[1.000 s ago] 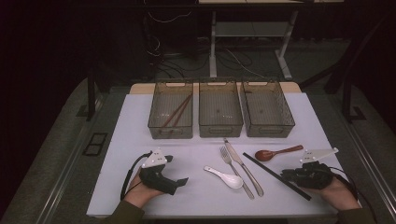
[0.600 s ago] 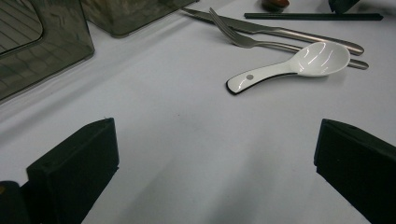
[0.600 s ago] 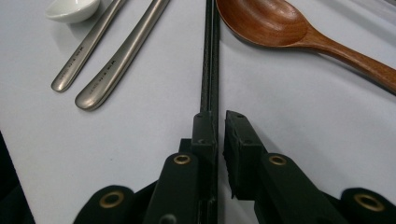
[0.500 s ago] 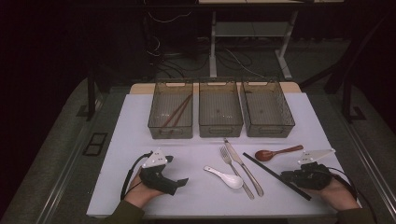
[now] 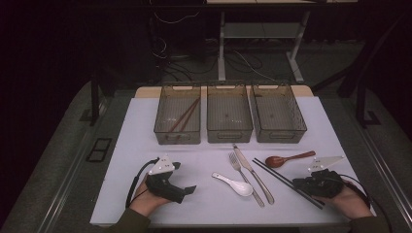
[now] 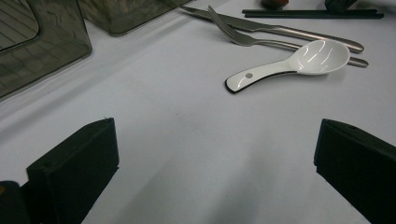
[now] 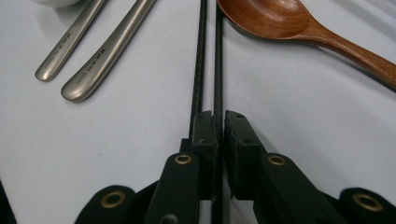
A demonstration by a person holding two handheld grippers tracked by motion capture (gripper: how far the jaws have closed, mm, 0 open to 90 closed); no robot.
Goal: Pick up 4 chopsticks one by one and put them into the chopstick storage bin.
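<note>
My right gripper (image 5: pixel 298 184) rests on the white table at the front right. Its jaws are shut on one of two black chopsticks (image 5: pixel 282 177), which lie side by side on the mat. In the right gripper view the gripper (image 7: pixel 219 116) pinches the right-hand chopstick (image 7: pixel 217 56); the other runs beside the left jaw. A wooden spoon (image 7: pixel 280 18) lies just beyond. My left gripper (image 5: pixel 183 177) sits at the front left, open and holding nothing. In the left gripper view its gripper (image 6: pixel 215 154) faces a white ceramic spoon (image 6: pixel 299 60).
A steel fork (image 5: pixel 245 177) and knife (image 5: pixel 252 172) lie between the white spoon (image 5: pixel 235 183) and the chopsticks. Three mesh baskets stand in a row behind: the left one (image 5: pixel 177 138) holds brown chopsticks (image 5: pixel 183 116), the middle (image 5: pixel 229 137) and right (image 5: pixel 279 137) look bare.
</note>
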